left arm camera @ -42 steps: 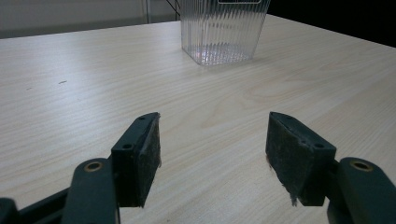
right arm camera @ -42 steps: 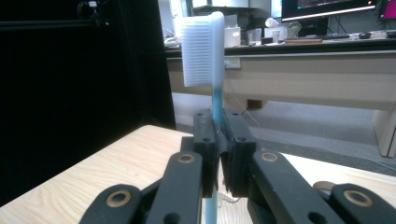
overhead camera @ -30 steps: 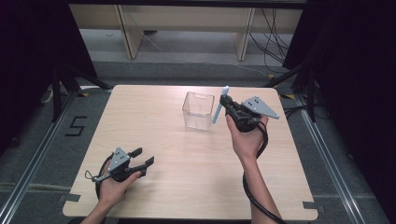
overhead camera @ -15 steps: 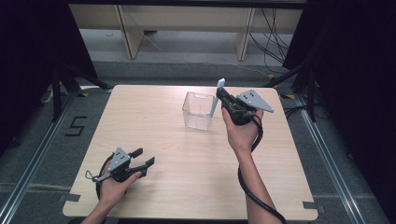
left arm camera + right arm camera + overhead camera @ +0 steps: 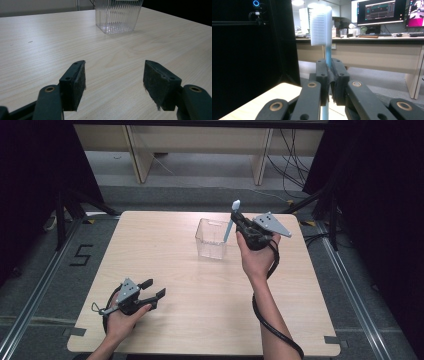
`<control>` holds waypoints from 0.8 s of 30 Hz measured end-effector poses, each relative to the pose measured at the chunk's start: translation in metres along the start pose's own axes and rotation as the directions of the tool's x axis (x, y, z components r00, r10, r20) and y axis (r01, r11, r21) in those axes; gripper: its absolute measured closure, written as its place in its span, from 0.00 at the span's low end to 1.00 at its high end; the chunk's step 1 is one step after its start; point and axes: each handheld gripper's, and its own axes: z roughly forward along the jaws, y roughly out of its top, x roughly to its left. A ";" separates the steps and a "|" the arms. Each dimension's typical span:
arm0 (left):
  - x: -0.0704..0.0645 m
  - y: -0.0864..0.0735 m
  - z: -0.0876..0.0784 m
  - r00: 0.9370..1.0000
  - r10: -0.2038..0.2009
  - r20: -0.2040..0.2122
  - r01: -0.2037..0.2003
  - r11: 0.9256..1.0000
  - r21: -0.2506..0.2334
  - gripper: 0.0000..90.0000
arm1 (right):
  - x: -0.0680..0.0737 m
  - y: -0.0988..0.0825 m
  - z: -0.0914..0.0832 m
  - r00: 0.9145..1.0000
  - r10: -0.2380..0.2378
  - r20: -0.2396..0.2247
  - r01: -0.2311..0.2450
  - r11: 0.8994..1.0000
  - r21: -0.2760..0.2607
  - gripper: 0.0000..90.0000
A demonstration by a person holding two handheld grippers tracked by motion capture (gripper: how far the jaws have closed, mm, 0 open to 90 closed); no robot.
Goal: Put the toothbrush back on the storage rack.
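Toothbrush [image 5: 231, 220] stood clamped head-up in the right tongs [image 5: 240, 222], held above the table [image 5: 300, 285] beside the clear ribbed container [image 5: 211, 239] at frame centre; placing it looked undone. Left tongs [image 5: 152, 289] rested wide and empty, lower left.
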 end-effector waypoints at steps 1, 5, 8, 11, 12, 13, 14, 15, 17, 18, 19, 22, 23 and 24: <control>0.000 0.000 0.000 1.000 -0.001 0.003 0.001 1.000 -0.001 0.38 | 0.000 0.001 0.001 1.000 0.006 -0.008 -0.006 1.000 0.006 0.95; 0.001 0.000 0.001 1.000 -0.005 0.008 0.005 1.000 -0.008 0.38 | -0.001 0.001 0.004 1.000 -0.004 0.002 0.004 1.000 -0.003 0.95; 0.001 0.000 0.001 1.000 -0.007 0.009 0.007 1.000 -0.011 0.38 | -0.001 0.000 0.006 1.000 -0.002 0.001 0.002 1.000 0.000 0.95; 0.001 0.000 0.001 1.000 -0.007 0.009 0.007 1.000 -0.012 0.38 | -0.001 0.000 0.007 1.000 -0.001 0.002 0.001 1.000 -0.004 0.95; 0.001 0.000 0.001 1.000 -0.007 0.009 0.007 1.000 -0.011 0.38 | 0.000 0.001 0.007 1.000 0.001 0.005 -0.002 1.000 0.003 0.95; 0.001 0.000 0.001 1.000 -0.006 0.010 0.006 1.000 -0.011 0.38 | -0.001 0.001 0.008 1.000 -0.002 0.005 0.002 1.000 -0.007 0.95; 0.001 0.000 0.001 1.000 -0.005 0.010 0.005 1.000 -0.010 0.38 | -0.001 0.001 0.008 1.000 0.000 0.007 0.000 1.000 -0.007 0.95; 0.000 0.000 0.000 1.000 -0.003 0.003 0.003 1.000 -0.001 0.38 | -0.001 0.002 0.009 1.000 0.000 0.005 0.000 1.000 -0.009 0.95; 0.000 0.000 0.000 1.000 -0.003 0.003 0.003 1.000 0.000 0.38 | -0.001 0.002 0.010 1.000 0.004 0.001 -0.004 1.000 -0.008 0.95; 0.000 0.000 0.000 1.000 -0.004 0.005 0.004 1.000 -0.004 0.38 | -0.001 0.003 0.010 1.000 0.003 0.006 -0.003 1.000 -0.009 0.95; 0.001 0.000 0.001 1.000 -0.005 0.009 0.005 1.000 -0.010 0.38 | -0.001 0.003 0.011 1.000 0.004 0.011 -0.004 1.000 -0.013 0.95; 0.001 0.000 0.001 1.000 -0.006 0.010 0.006 1.000 -0.010 0.38 | -0.001 0.005 0.013 1.000 0.005 0.010 -0.005 1.000 -0.018 0.95; 0.001 0.000 0.001 1.000 -0.006 0.010 0.006 1.000 -0.010 0.38 | -0.001 0.005 0.013 1.000 0.012 0.011 -0.012 1.000 -0.017 0.95; 0.001 0.000 0.001 1.000 -0.006 0.010 0.006 1.000 -0.010 0.38 | -0.002 0.006 0.013 1.000 -0.003 0.015 0.004 1.000 -0.016 0.95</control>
